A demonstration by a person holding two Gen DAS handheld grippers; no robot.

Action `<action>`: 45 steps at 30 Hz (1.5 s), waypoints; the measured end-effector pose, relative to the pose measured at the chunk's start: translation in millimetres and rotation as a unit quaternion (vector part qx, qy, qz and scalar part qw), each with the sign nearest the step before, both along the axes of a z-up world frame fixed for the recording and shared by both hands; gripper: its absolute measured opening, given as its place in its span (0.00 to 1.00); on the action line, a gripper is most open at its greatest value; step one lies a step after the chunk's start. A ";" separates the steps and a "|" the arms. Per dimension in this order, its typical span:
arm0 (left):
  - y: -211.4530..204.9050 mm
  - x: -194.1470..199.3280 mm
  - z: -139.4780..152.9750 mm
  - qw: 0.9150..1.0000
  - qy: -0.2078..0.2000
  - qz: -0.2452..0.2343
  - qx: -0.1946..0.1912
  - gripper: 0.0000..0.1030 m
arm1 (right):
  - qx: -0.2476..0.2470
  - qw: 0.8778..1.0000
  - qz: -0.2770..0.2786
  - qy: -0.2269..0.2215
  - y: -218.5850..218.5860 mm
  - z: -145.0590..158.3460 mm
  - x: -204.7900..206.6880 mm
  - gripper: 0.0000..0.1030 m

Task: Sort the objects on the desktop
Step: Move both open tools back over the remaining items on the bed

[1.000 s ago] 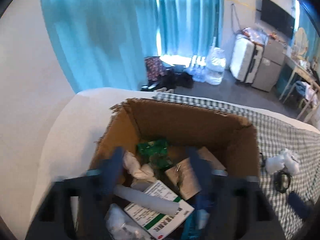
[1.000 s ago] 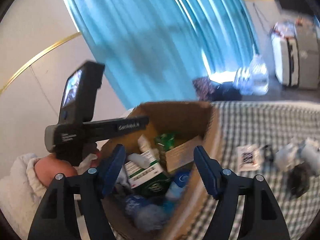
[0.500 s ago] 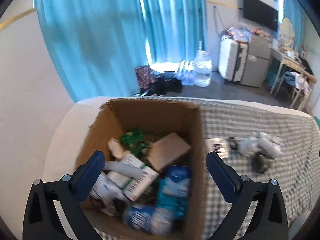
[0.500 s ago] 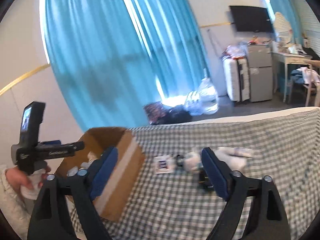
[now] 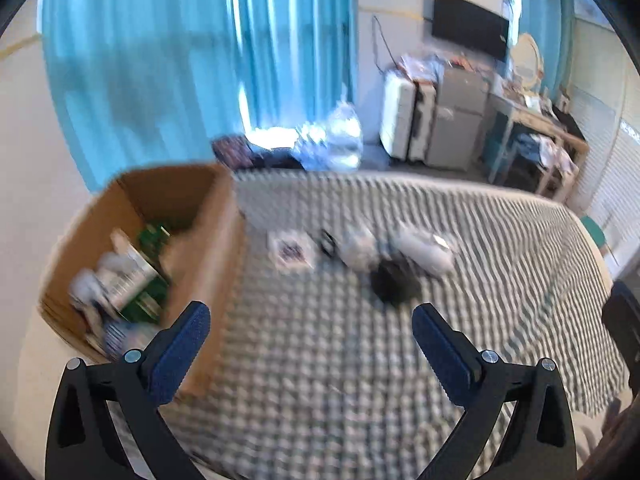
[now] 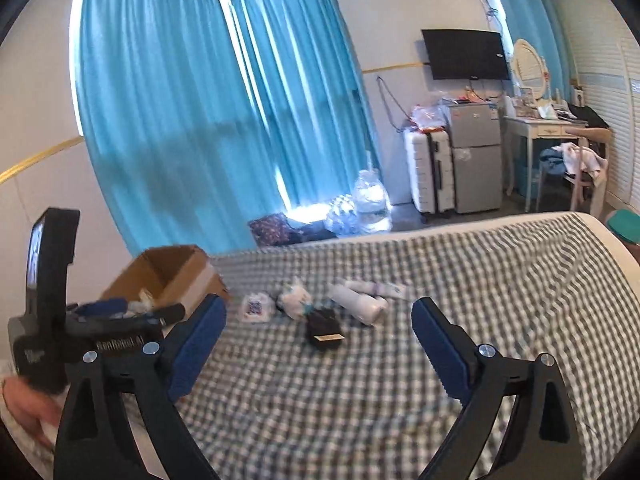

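An open cardboard box full of packets and cartons sits at the left end of the checked cloth. To its right lie a small white printed sachet, a crumpled white item, a white tube and a black object. My left gripper hovers open over bare cloth, with the box by its left finger. My right gripper is empty, its jaws still opening, and faces the black object from short of it.
In the right wrist view the left gripper's housing and a hand show at the far left. Beyond the bed's far edge stand blue curtains, a water jug, a suitcase, a small fridge and a desk.
Both views have swung right, from over the box to the checked cloth. The left gripper has come out of the box. Both pairs of jaws stand wider.
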State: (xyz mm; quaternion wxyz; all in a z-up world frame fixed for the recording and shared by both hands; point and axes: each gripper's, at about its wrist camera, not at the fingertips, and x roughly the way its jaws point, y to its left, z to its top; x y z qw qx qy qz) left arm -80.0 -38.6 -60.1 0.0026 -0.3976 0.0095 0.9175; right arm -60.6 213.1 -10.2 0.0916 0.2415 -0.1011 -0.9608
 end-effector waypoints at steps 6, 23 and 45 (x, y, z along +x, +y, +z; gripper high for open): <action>45.7 2.5 -42.3 0.999 -0.037 -0.026 -0.011 1.00 | 0.004 0.998 -0.053 -0.018 33.5 -21.0 0.6 0.92; 95.9 -90.0 -112.6 0.997 -0.077 -0.002 -0.013 1.00 | -0.004 0.994 -0.072 -0.079 75.4 -88.6 -67.5 0.92; 67.0 -164.3 -179.6 0.997 -0.078 0.011 0.008 0.91 | 0.055 0.989 0.081 -0.113 7.0 -165.2 -221.8 0.92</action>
